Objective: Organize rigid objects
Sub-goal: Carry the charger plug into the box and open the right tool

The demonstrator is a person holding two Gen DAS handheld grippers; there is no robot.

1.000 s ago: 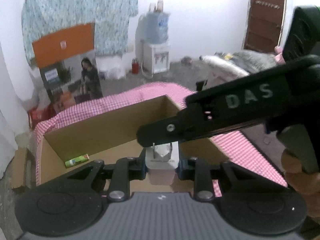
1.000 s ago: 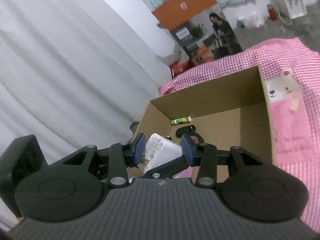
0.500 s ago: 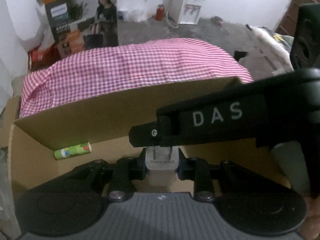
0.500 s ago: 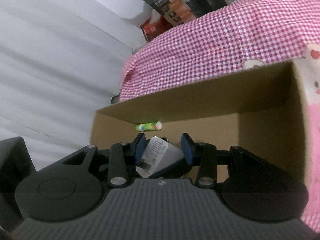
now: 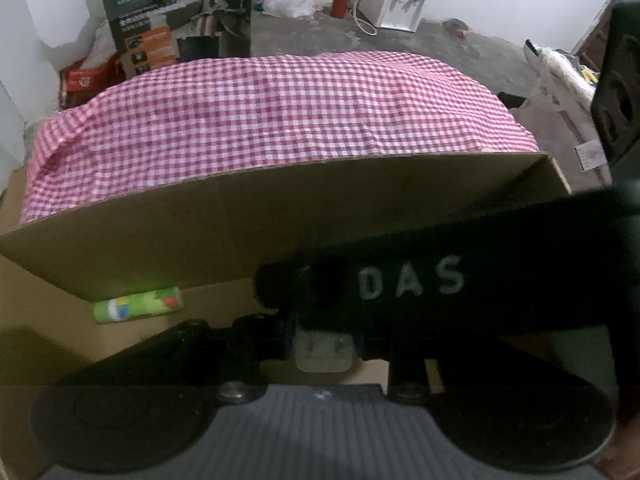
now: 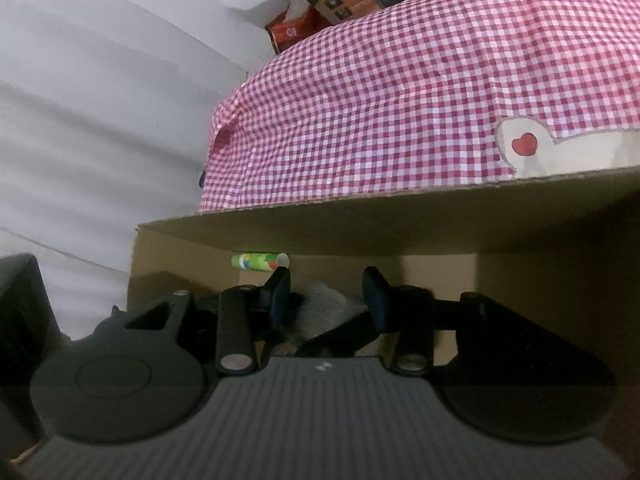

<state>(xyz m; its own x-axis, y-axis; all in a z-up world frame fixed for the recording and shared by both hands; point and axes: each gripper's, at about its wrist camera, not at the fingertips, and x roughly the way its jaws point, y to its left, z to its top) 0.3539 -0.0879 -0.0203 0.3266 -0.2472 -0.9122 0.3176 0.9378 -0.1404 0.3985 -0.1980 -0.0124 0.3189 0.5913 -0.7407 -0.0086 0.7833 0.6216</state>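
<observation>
Both tools are sinking lower into the cardboard box (image 5: 280, 216) than a second ago. Left tool (image 5: 323, 346) is clamping the white plug adapter (image 5: 323, 354) low inside the box; right tool (image 6: 325, 300), its fingers apart, is hovering around it. A green tube (image 5: 138, 305) is already lying ahead-left. Judgement: only release and withdrawal are remaining for this item.

Down inside the cardboard box (image 5: 224, 216) my room is tight. Its far wall rises straight ahead of both my jaws, and the left wall (image 6: 176, 256) closes off that side. My right gripper (image 6: 326, 300) lies across in front of my left gripper (image 5: 324, 344), blocking its way forward. A green tube (image 5: 138, 305) lies against the foot of the far wall, left of both. Bare box floor lies open to my right.
</observation>
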